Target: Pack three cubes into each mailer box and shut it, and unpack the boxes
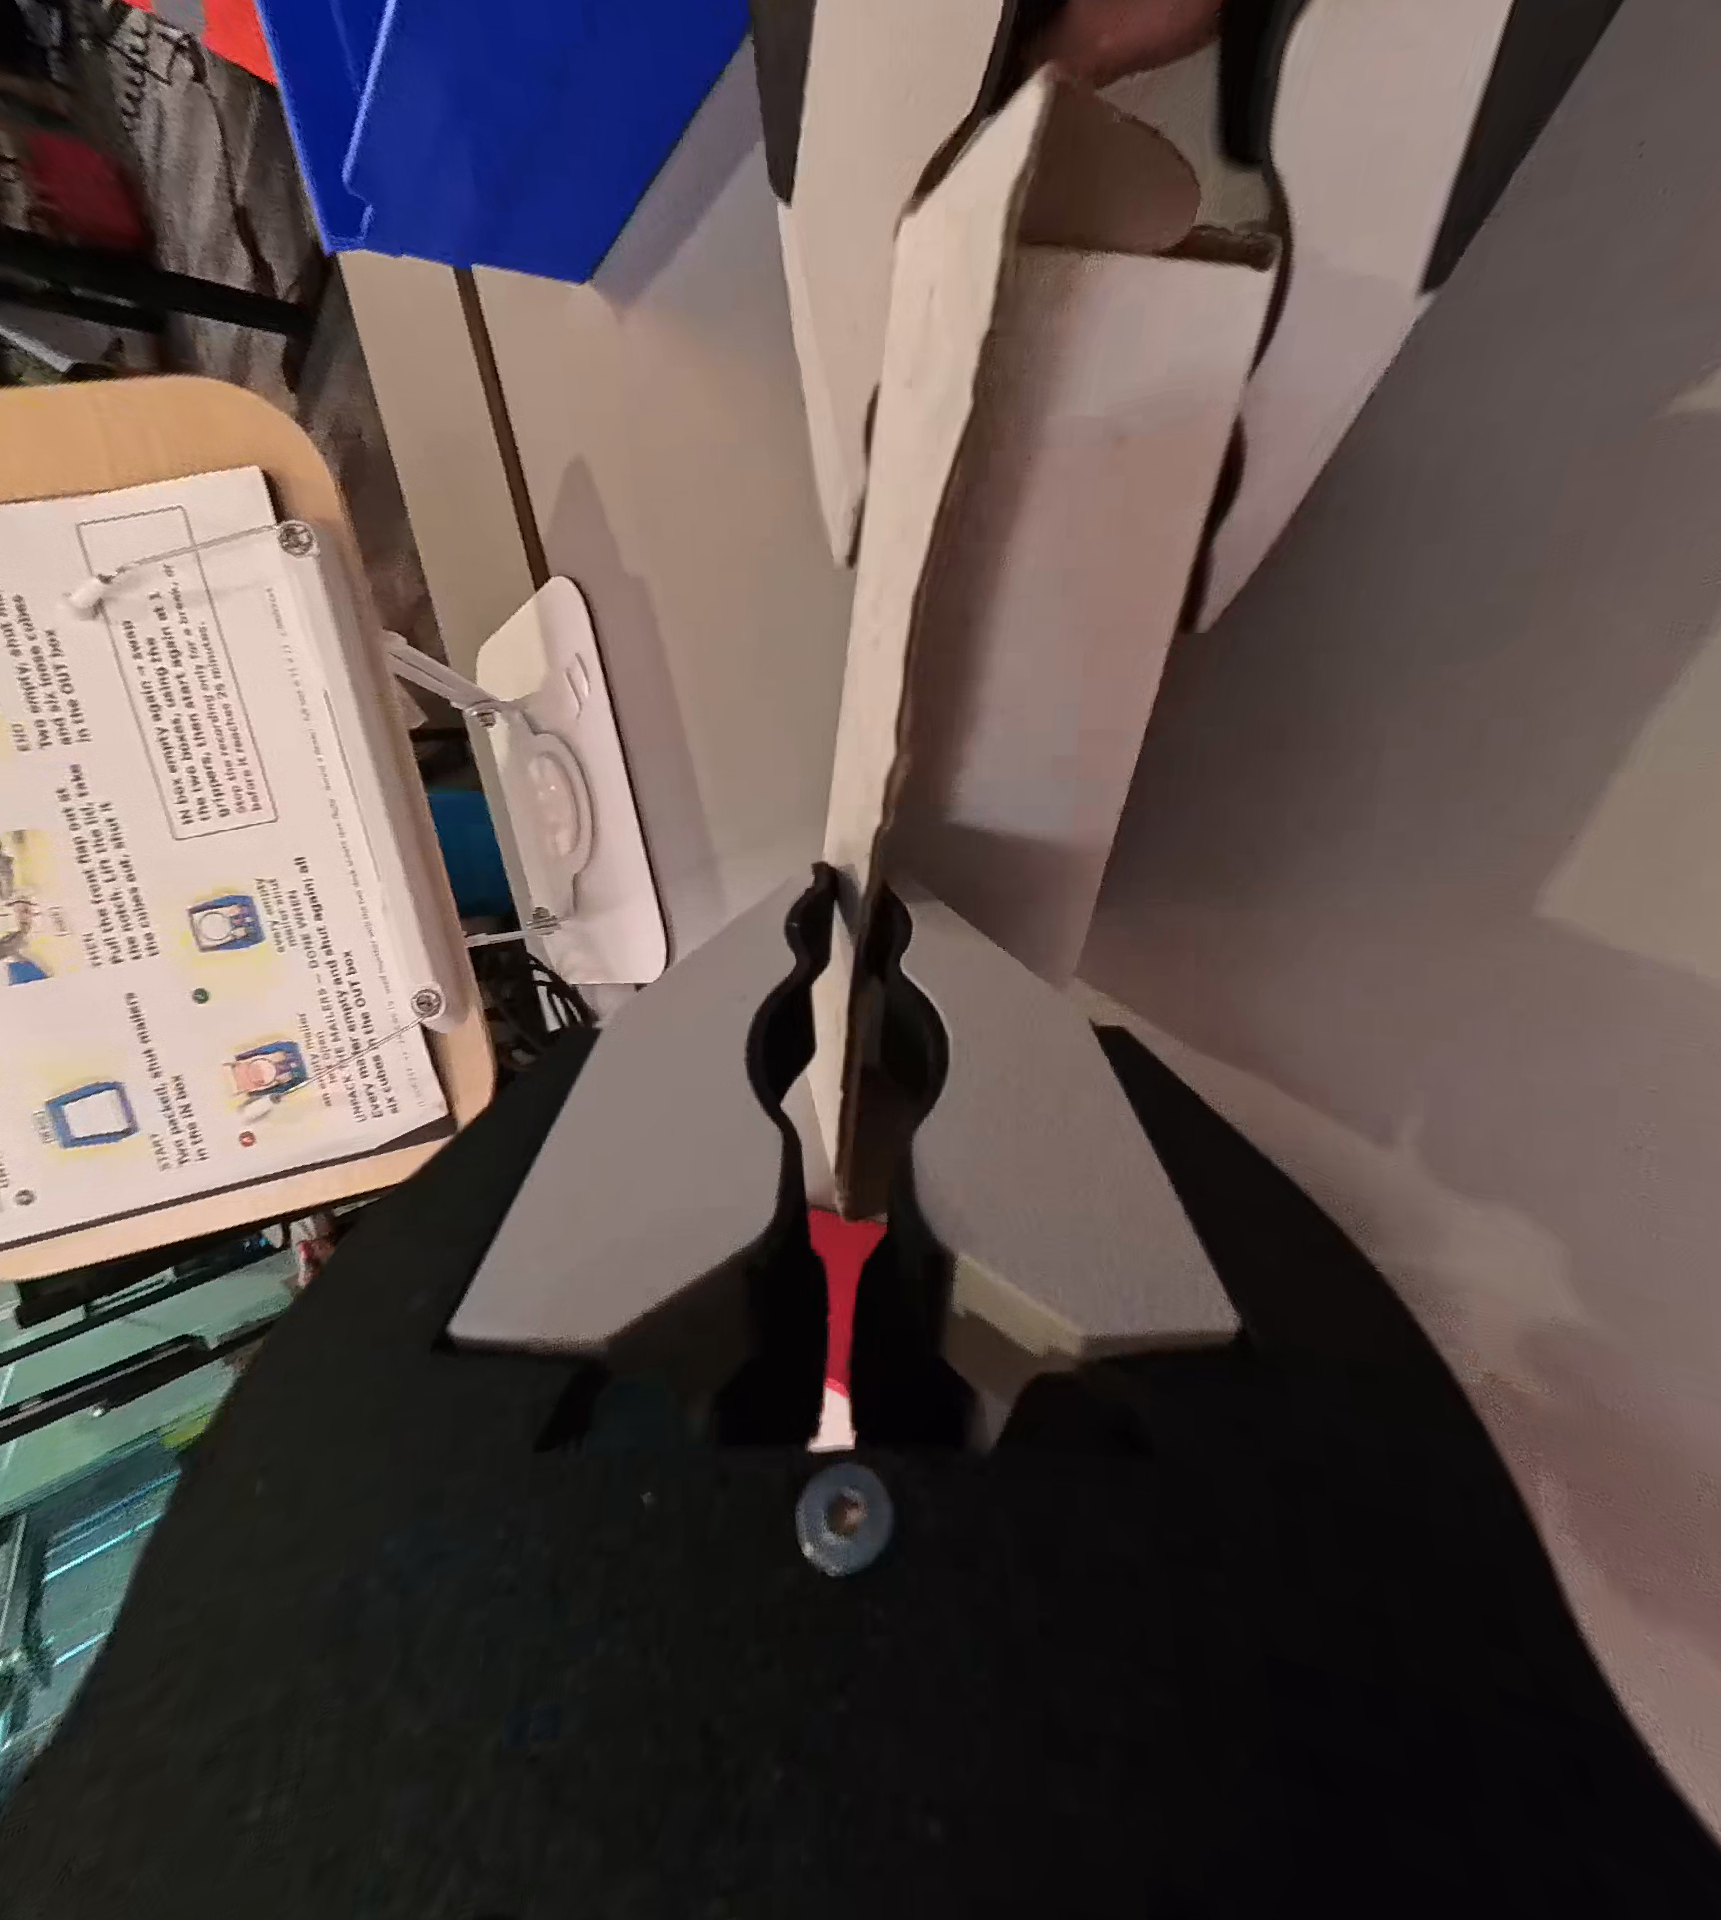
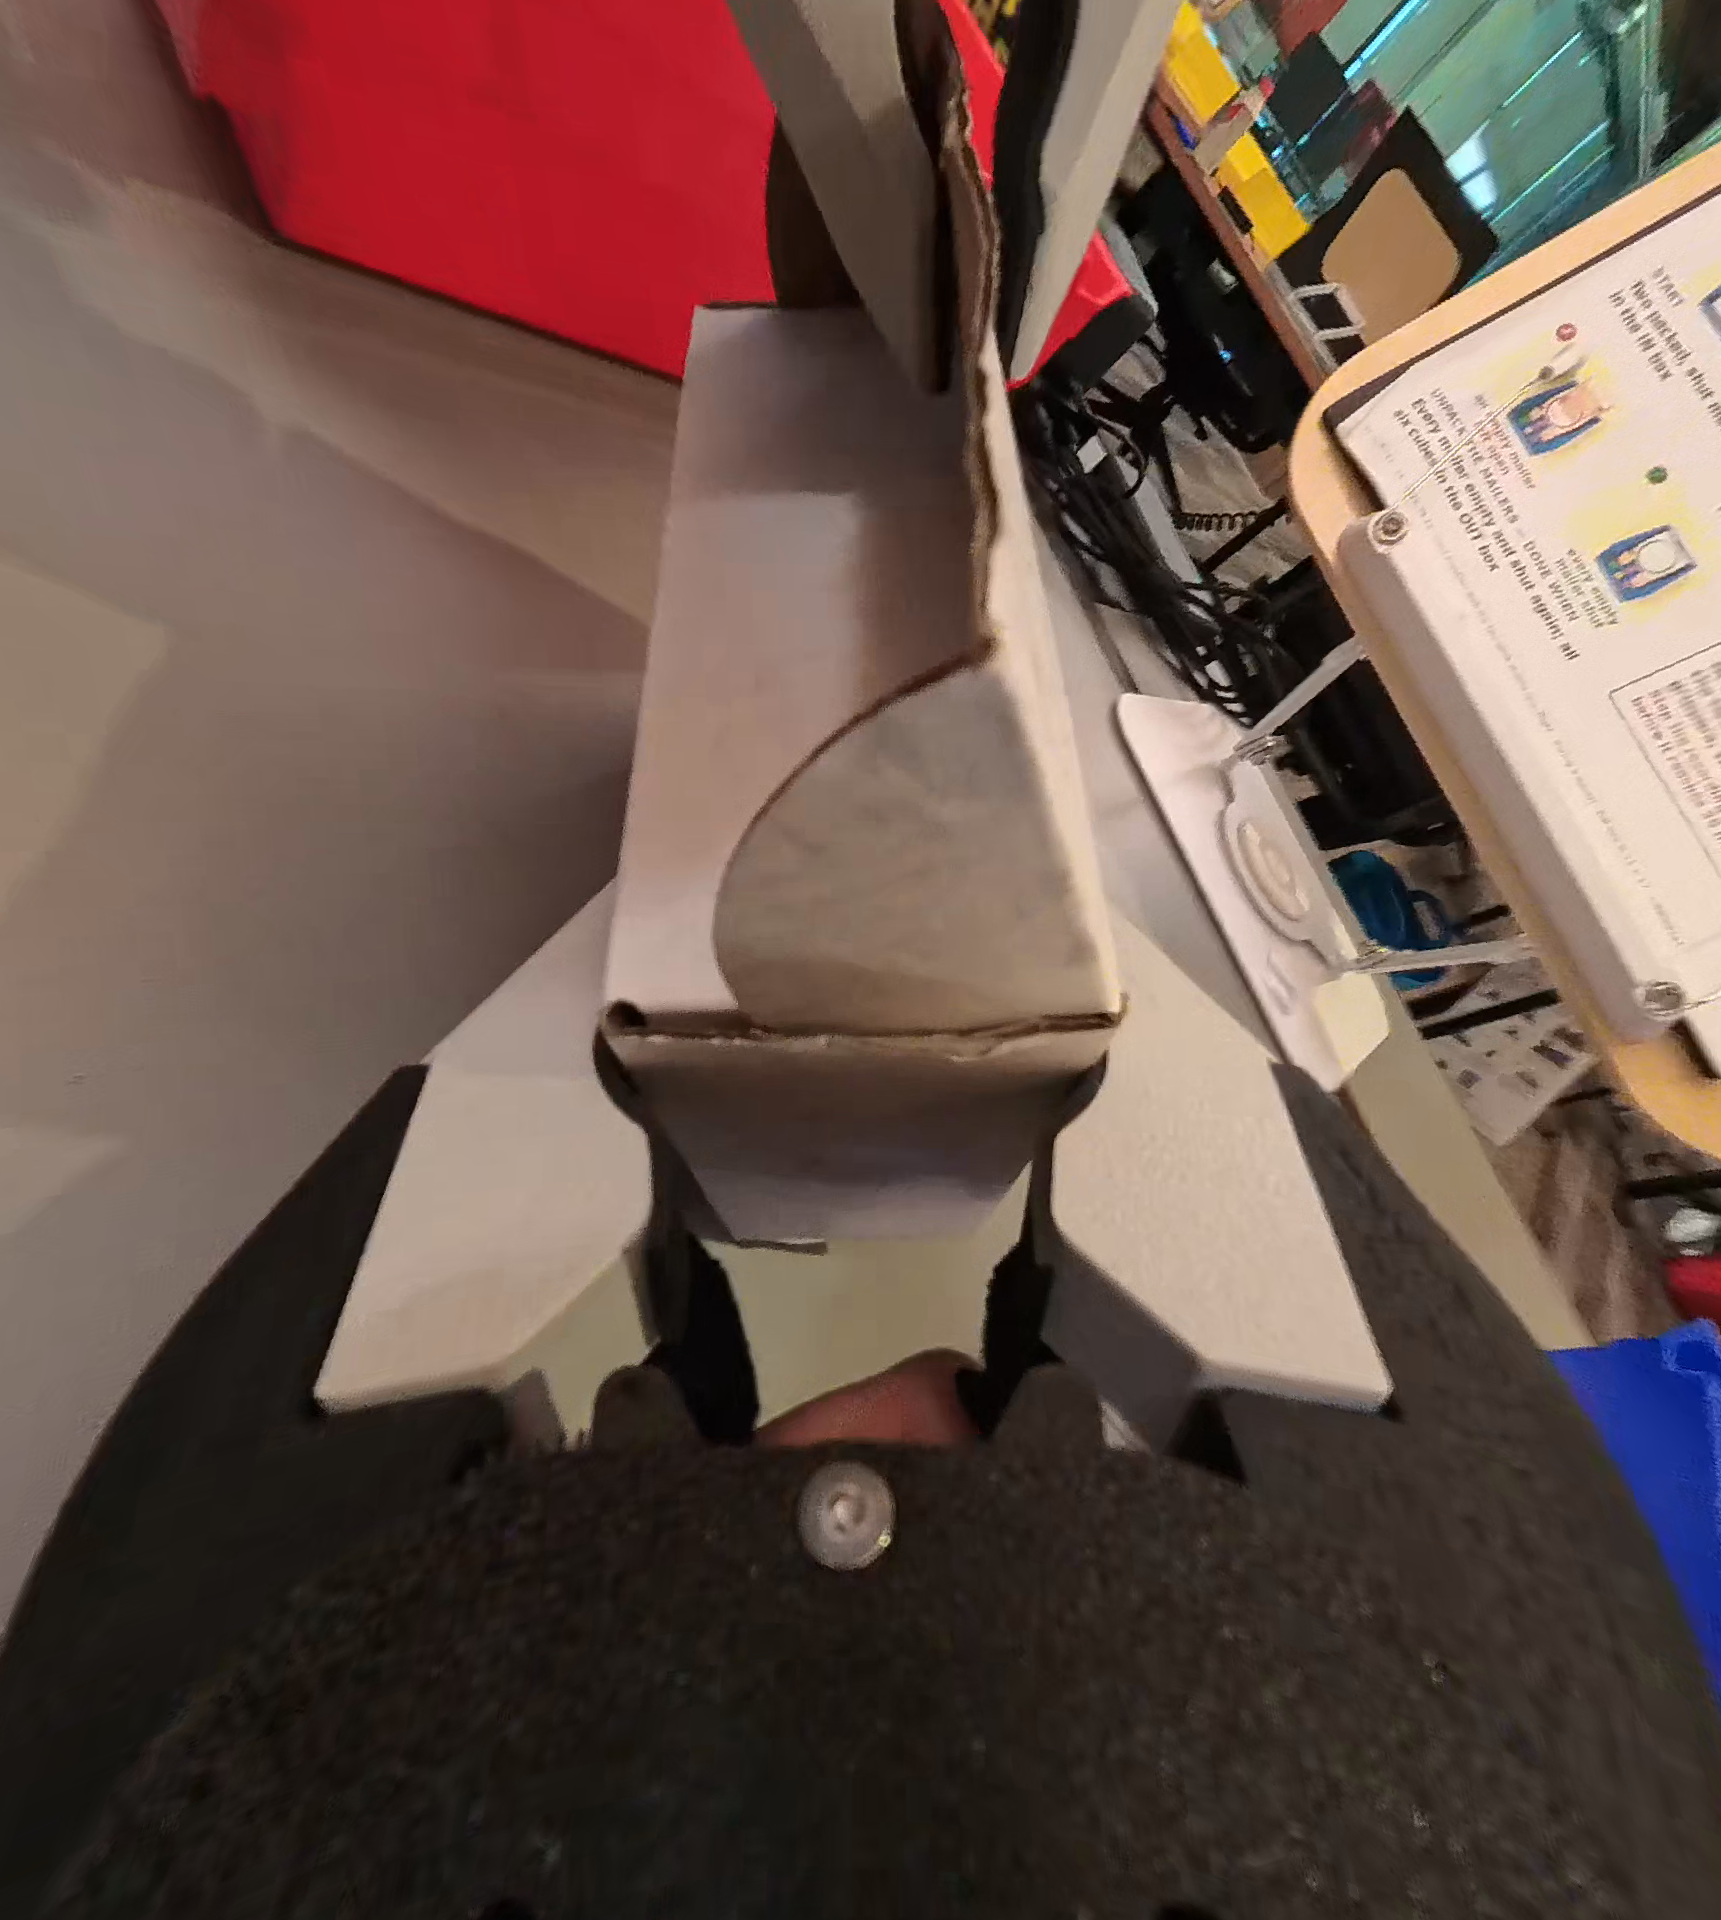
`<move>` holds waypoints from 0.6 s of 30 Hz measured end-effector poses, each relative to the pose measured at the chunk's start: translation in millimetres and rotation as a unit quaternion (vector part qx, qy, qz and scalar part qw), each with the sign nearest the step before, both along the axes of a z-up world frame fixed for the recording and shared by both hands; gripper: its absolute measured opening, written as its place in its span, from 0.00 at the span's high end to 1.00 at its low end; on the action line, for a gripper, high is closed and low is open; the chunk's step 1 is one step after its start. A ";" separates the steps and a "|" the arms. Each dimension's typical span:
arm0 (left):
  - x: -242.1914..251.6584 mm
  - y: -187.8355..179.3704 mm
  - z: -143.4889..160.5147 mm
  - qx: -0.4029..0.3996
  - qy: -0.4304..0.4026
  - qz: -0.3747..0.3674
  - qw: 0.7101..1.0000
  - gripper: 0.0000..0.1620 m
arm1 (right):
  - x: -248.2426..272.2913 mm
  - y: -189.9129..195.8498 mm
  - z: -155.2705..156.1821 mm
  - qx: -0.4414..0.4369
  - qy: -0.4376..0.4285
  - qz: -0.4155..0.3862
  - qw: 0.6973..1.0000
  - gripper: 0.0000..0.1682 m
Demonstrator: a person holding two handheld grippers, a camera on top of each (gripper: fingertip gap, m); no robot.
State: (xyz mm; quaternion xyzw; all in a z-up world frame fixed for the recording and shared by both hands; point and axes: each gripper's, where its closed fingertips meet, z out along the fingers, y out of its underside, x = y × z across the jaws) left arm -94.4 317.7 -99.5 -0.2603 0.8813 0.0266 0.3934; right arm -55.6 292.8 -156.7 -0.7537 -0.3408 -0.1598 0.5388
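A white mailer box (image 1: 1095, 623) is held in the air between both grippers. My left gripper (image 1: 851, 914) is shut on the edge of its thin cardboard flap (image 1: 929, 623). My right gripper (image 2: 856, 1039) is shut on the near end of the mailer box (image 2: 783, 623), with its jaws spread to the box's thickness. The left gripper also shows at the top of the right wrist view, clamping the brown-edged flap (image 2: 970, 364). A dark finger (image 1: 1251, 104) of the right gripper shows at the far end in the left wrist view. No cubes are in view.
A blue bin (image 1: 492, 125) and a red bin (image 2: 523, 156) stand on the grey table (image 2: 212, 727). An instruction sheet on a tan board (image 1: 160, 831) sits beside the table, with a white clip mount (image 1: 575, 779) at the edge. Cables and shelving lie beyond. The tips of one gripper are about 8 cm away from the tips of the other.
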 end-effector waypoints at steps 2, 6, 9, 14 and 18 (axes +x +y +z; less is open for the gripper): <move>-0.7 3.6 2.3 0.010 -0.007 0.014 1.000 1.00 | -0.3 -6.7 0.3 -0.026 0.055 -0.010 0.998 0.49; -3.8 4.5 2.7 0.008 -0.016 0.031 0.999 1.00 | -1.5 -31.2 30.3 -0.034 0.252 -0.048 0.966 0.47; -4.1 3.8 3.2 0.014 -0.008 0.043 0.999 1.00 | -7.0 -41.8 55.3 0.014 0.316 -0.064 0.947 0.61; -6.9 1.2 3.5 0.020 0.012 0.058 0.998 1.00 | 1.2 -39.5 44.9 0.036 0.280 -0.123 0.951 0.72; -13.2 -2.7 4.1 -0.010 0.023 0.074 0.997 1.00 | -4.7 -45.2 44.4 0.025 0.296 -0.098 0.950 0.73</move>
